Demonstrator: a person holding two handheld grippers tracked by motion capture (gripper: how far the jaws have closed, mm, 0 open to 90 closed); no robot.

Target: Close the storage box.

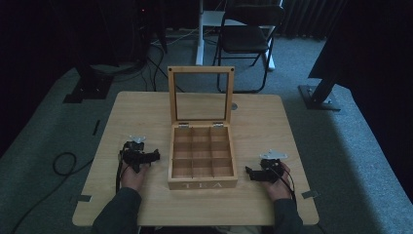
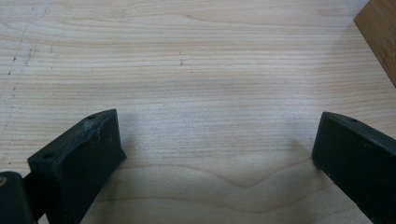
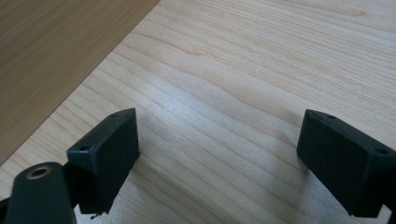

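Two grippers, left [image 1: 155,155] and right [image 1: 248,171], gaping empty, flanking lid-up tea box [image 1: 202,184]

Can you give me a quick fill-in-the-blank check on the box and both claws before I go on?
1. The box lid stands ____.
2. The front of the box reads ____.
3. Both the left claw and the right claw have their jaws ____.
4. The box sits ____ the two claws.

Missing words: open; TEA; open; between
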